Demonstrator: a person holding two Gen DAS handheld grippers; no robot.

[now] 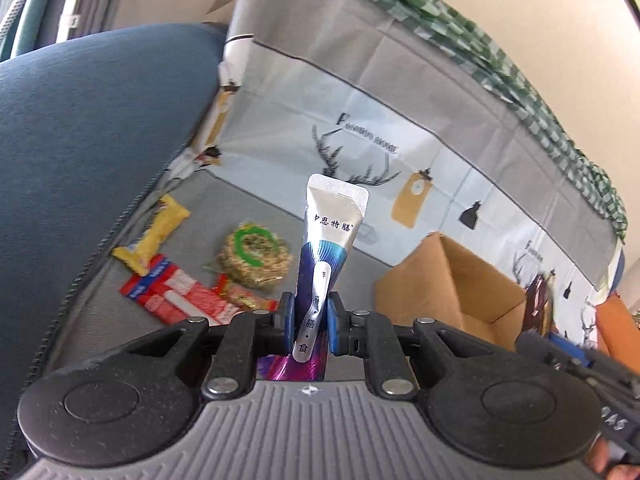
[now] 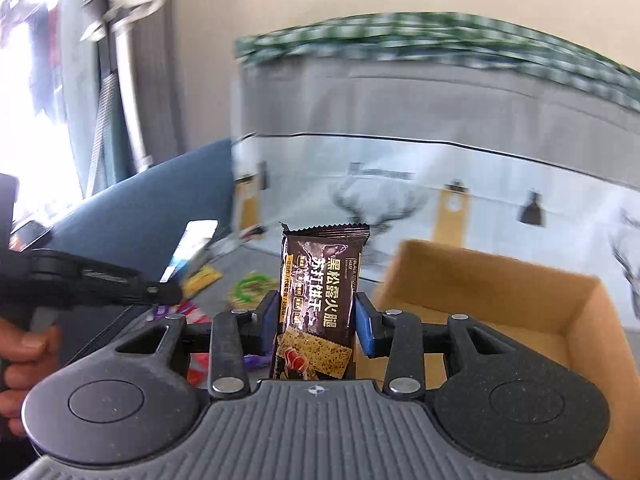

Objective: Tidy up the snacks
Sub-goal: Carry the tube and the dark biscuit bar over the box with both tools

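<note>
Jaws clamped: left gripper [image 1: 311, 322] pinches a silver sachet [image 1: 328, 256], right gripper [image 2: 316, 326] a dark cracker packet [image 2: 320, 300], both beside the cardboard box [image 2: 576, 320].

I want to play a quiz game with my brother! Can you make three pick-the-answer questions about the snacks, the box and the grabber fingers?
1. Where is the cardboard box?
A. right of the loose snacks
B. on top of the blue cushion
C. held in a gripper

2. What colour is the long packet lying by the blue cushion?
A. yellow
B. purple
C. white

3. What is the right gripper doing?
A. standing open and bare
B. holding a dark cracker packet
C. holding a spoon

Answers: 1 A, the box sits to the snacks' right. 2 A, its wrapper is yellow. 3 B, the packet stands between the fingers.
</note>
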